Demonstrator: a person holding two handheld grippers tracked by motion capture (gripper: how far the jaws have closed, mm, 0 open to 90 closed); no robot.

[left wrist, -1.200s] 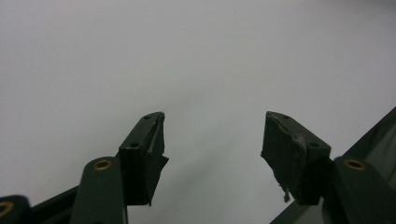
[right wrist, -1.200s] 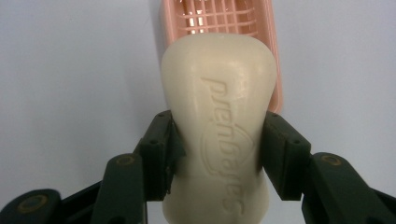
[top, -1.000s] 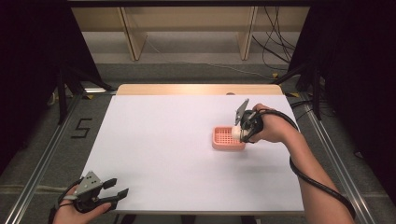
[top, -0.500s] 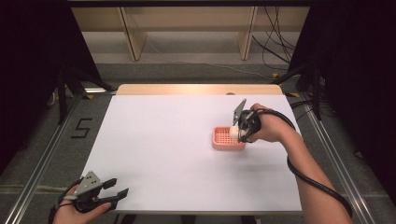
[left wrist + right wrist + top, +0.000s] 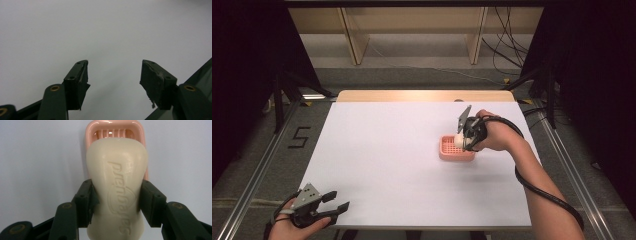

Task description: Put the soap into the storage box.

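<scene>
Left gripper [image 5: 334, 209]: nearest, at the counter's front left corner, in the person's left hand. Its fingers [image 5: 76, 83] stand wide apart with nothing between them, just bare surface under them.
Counter [image 5: 387, 160]: covered in plain white, with a strip of wood showing at the far edge.
Right forearm [image 5: 544, 200]: comes in from the front right, with a black cable looping along it.
Right gripper [image 5: 460, 141]: farther out, right of the middle, tipped down over the dish. Its fingers [image 5: 86, 200] are clamped on both sides of the soap.
Soap [image 5: 117, 182]: a cream bar with raised lettering, held by its narrow waist, its far end over the dish. Whether it touches the dish I cannot tell.
Soap dish [image 5: 455, 150]: pink, slatted, sitting flat on the counter right of centre.
</scene>
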